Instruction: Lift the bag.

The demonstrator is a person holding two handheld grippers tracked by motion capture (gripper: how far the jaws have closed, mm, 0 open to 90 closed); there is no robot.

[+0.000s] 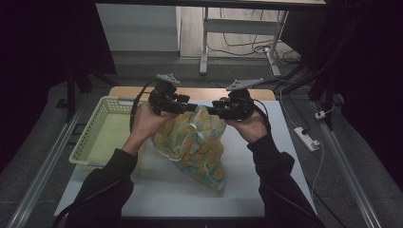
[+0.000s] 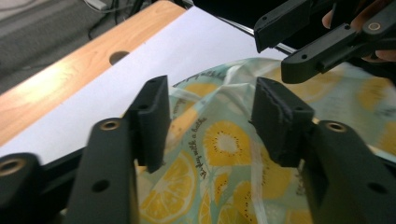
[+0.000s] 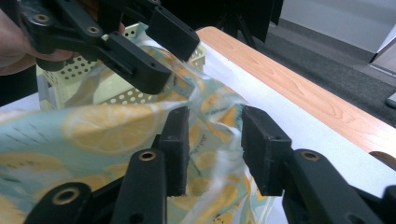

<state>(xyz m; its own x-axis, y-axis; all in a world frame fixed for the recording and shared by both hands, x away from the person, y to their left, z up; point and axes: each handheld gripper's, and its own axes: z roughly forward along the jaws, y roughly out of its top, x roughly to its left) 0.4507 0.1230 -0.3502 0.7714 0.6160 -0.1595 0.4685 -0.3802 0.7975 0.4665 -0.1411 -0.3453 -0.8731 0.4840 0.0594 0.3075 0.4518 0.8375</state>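
A pale yellow basket (image 1: 95,137) is sitting at the table's (image 1: 166,194) left edge. Just beside it, the left gripper (image 1: 187,107) is hovering with its jaws parted — no pad pressing the lemon-print cloth (image 1: 195,142), which is lying bunched near the table's middle toward the far edge. The right gripper (image 1: 216,110) is facing it above the cloth's peak — jaws likewise standing apart, cloth between them but ungripped.
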